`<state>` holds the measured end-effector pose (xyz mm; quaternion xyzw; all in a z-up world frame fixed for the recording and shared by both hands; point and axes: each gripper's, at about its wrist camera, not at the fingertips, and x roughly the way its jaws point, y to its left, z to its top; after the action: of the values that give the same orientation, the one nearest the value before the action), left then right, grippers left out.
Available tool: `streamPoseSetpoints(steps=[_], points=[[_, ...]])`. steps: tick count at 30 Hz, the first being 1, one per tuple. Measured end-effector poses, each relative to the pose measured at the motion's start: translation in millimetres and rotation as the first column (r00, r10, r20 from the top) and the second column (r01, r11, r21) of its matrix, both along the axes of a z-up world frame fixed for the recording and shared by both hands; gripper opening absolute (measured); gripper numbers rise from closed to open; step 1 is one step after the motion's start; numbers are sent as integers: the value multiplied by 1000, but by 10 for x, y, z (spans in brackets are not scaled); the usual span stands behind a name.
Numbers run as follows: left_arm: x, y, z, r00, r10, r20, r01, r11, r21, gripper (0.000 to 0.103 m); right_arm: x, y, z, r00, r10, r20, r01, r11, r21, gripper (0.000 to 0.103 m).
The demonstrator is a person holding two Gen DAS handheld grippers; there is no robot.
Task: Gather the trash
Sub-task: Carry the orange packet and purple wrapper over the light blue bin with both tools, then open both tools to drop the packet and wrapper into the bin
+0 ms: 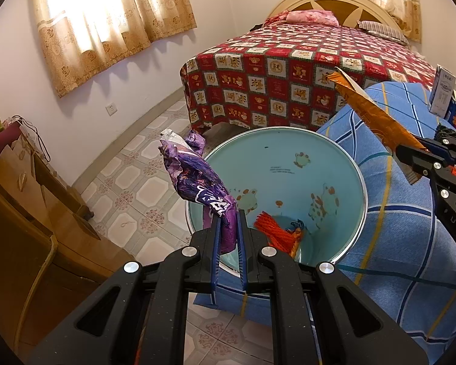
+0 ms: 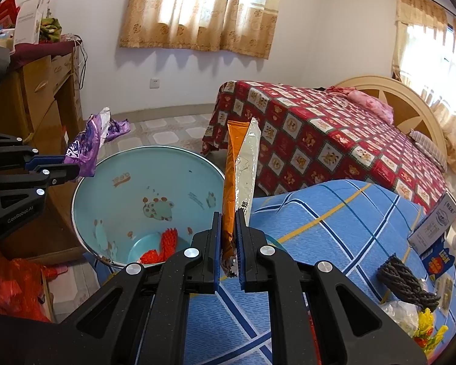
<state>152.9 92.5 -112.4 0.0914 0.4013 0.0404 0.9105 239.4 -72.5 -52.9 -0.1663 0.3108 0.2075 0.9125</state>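
Observation:
My left gripper is shut on a crumpled purple wrapper and holds it above the left rim of a light blue bin. The bin holds red mesh netting. My right gripper is shut on a long orange and silver wrapper, held upright over the bin's right rim. The left gripper with the purple wrapper shows at the left of the right wrist view. The right gripper with the orange wrapper shows at the right of the left wrist view.
The bin stands beside a table with a blue plaid cloth. On it lie a dark rope bundle, small cartons and yellow scraps. A bed with a red quilt is behind. A wooden cabinet stands left.

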Motion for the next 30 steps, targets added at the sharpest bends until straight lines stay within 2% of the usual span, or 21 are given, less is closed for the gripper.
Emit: streamPoseSetpoints(steps=[11, 14, 16, 17, 19, 20, 23, 24, 25, 30], points=[[-14, -57, 14, 1000, -17, 1, 17, 1000, -8, 10, -11, 51, -12, 1000, 17, -4, -17, 1000, -7, 10], [-25, -68, 9, 1000, -31, -3, 30, 999, -26, 14, -19, 84, -19, 999, 36, -11, -37, 999, -4, 10], [-32, -88, 10, 999, -37, 1, 37, 999, -24, 16, -41, 116, -17, 998, 62, -1, -62, 998, 1, 17], [-37, -93, 9, 999, -41, 1, 41, 999, -25, 18, -46, 125, -16, 998, 68, 0, -68, 998, 4, 21], [-44, -99, 16, 999, -43, 1, 43, 999, -33, 37, -49, 131, -20, 998, 70, 0, -70, 998, 8, 33], [-48, -101, 25, 999, -40, 8, 40, 999, -33, 51, -55, 129, -18, 998, 68, 2, -68, 998, 11, 39], [-53, -102, 39, 999, -35, 18, 35, 999, -32, 55, -78, 92, -6, 998, 57, 3, -57, 998, 25, 50], [-48, -98, 36, 999, -31, 15, 31, 999, -34, 61, -87, 77, 0, 999, 52, 5, -52, 998, 28, 51], [-50, -91, 31, 1000, -26, 15, 26, 999, -36, 63, -106, 35, 17, 999, 42, 7, -42, 998, 38, 52], [-76, -144, 0, 1000, -30, 7, 31, 999, -38, 65, -289, -214, 94, 1000, -11, 27, 10, 999, 53, 59]])
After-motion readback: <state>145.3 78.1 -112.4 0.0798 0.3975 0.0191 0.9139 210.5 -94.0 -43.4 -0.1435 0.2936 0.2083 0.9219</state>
